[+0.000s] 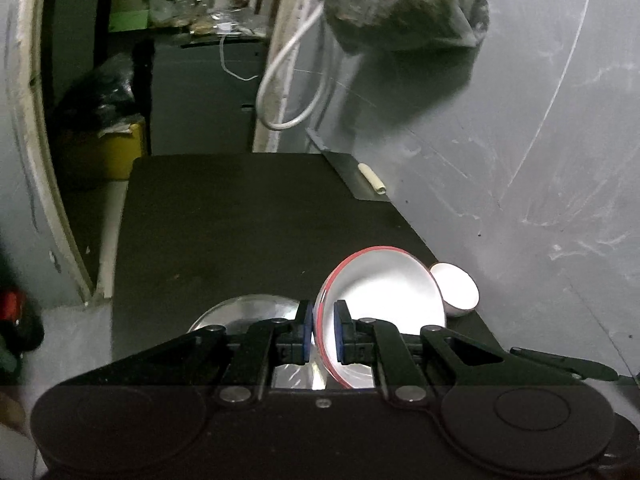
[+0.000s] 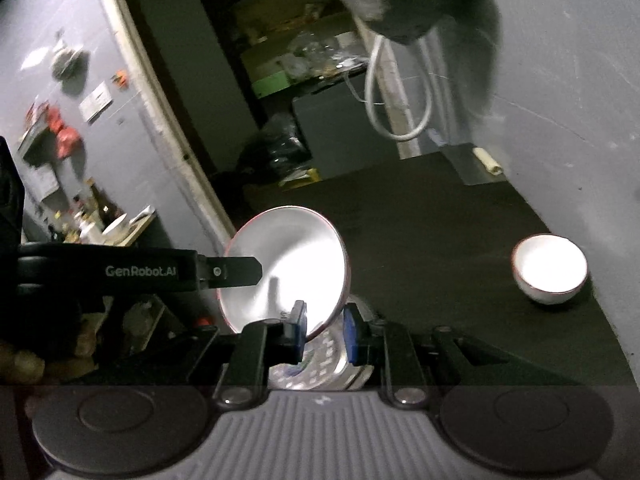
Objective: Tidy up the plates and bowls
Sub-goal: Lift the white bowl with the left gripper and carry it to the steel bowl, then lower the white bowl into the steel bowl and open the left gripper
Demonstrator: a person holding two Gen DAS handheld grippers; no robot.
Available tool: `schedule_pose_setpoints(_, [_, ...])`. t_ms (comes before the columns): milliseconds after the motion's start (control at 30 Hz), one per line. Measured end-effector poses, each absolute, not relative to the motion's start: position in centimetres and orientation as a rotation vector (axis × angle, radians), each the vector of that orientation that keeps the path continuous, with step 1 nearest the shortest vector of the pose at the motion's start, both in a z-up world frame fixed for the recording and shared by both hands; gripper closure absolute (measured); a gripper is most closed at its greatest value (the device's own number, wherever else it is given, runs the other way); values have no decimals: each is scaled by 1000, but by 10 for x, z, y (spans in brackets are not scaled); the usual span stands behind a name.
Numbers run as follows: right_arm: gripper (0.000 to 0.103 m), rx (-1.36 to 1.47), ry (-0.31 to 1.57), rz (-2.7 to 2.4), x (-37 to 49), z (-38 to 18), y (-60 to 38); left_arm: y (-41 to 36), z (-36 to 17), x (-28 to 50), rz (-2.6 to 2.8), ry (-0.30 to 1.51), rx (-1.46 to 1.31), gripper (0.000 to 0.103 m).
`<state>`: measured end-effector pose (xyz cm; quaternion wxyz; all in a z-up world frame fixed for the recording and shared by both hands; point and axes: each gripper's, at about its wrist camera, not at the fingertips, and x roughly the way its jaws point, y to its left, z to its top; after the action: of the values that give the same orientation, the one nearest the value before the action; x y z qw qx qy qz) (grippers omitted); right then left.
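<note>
My left gripper is shut on the rim of a white red-rimmed bowl, held tilted above the dark table. The same bowl shows in the right wrist view, with the left gripper's finger on its left edge. My right gripper has its blue pads on either side of the bowl's lower rim. A small white bowl sits by the wall, also in the right wrist view. A steel plate lies on the table under the grippers; it also shows in the right wrist view.
A grey wall runs along the table's right side. A bag and a white cable hang at the far end. A pale roll lies at the far right corner. A doorway opens to the left.
</note>
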<state>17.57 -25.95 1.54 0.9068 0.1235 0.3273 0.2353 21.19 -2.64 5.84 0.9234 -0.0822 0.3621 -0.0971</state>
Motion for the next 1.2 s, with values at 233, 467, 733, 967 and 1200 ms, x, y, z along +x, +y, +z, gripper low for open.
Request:
schedule_pose_setpoints(233, [81, 158, 756, 538, 136, 17, -225, 12, 41, 167, -191, 795, -273, 92])
schedule_pose_setpoints(467, [81, 75, 824, 539, 105, 15, -205, 29, 20, 131, -211, 858, -341, 92])
schedule_pose_setpoints(733, [81, 0, 909, 564, 92, 3, -181, 45, -4, 116, -173, 981, -363, 91])
schedule_pose_setpoints(967, [81, -49, 960, 570, 93, -2, -168, 52, -16, 117, -167, 1055, -395, 87])
schedule_pose_setpoints(1200, [81, -59, 998, 580, 101, -5, -165, 47, -22, 125, -157, 1111, -370, 85])
